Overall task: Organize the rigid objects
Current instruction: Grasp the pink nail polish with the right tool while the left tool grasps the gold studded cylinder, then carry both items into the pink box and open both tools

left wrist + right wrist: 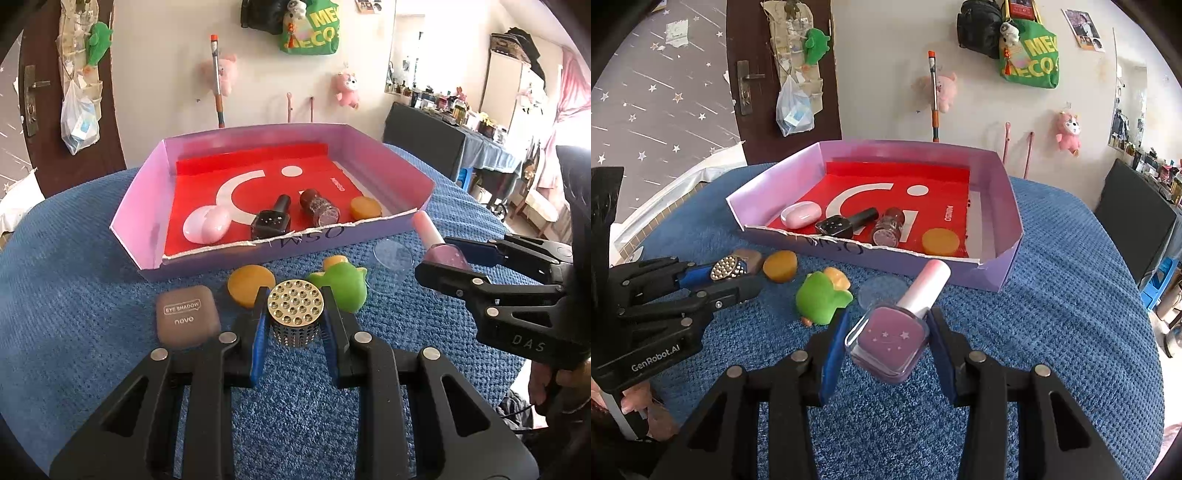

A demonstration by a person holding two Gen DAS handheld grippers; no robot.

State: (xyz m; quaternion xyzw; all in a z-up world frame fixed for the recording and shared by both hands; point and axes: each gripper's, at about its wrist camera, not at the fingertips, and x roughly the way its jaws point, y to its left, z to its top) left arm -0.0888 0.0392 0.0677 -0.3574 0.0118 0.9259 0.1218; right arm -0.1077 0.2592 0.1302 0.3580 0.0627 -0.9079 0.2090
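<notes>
Beside the purple box (258,254), at its 6 o'clock, left gripper (295,317) clamps a studded metal cylinder (295,314); right gripper (886,343) clamps a purple nail-polish bottle (890,339).

Tilted mauve polish bottle (888,341), studded cylinder (295,315) upright

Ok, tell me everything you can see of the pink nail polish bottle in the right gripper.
The pink nail polish bottle is a clear, squarish, glass-looking flask of mauve-pink polish with small white stars on its face and a long pale pink cap. It is capped, and tilted with the cap pointing up and away toward the purple box. The right gripper pinches its sides between blue pads, above the blue cloth.
</notes>
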